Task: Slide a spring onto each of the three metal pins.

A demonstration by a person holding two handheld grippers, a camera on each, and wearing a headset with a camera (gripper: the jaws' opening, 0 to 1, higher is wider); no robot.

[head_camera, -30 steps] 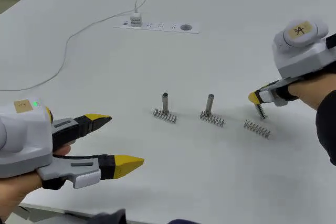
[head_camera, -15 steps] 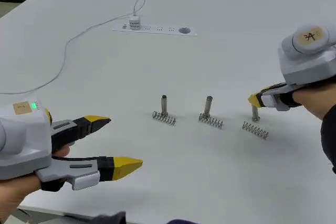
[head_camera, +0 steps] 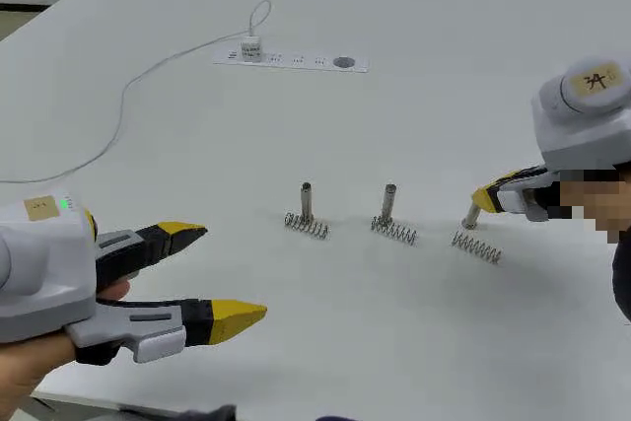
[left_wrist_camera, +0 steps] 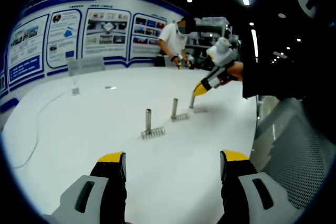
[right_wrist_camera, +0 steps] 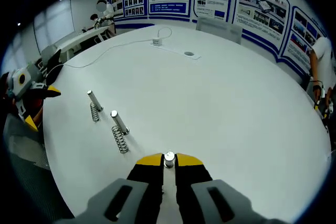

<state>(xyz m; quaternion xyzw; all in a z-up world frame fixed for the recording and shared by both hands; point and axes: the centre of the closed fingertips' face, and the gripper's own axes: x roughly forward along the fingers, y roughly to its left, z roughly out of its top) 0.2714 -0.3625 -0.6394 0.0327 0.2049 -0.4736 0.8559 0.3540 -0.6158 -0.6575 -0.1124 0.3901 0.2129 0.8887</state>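
No spring is on a pin yet, so all three remain to be done. Nearest, well short of the middle pin (head_camera: 388,202), the left gripper (head_camera: 233,271) hangs wide open and empty. The middle spring (head_camera: 393,232) lies flat at that pin's foot. The left spring (head_camera: 307,226) lies by the left pin (head_camera: 307,199), and the right spring (head_camera: 476,247) by the right pin (head_camera: 472,216). That pin seems to lean, its top clamped in the right gripper (head_camera: 482,201). Far beyond the middle pin, a power strip (head_camera: 296,58) and its cable (head_camera: 128,81) lie out of the way.

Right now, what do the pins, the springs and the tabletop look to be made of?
Pins: likely steel, grey with a bright sheen; the top of the one clamped in the right gripper glints. Springs: thin coiled wire, probably steel, duller grey. Tabletop: smooth matte white, perhaps laminate or painted board; cannot tell which.
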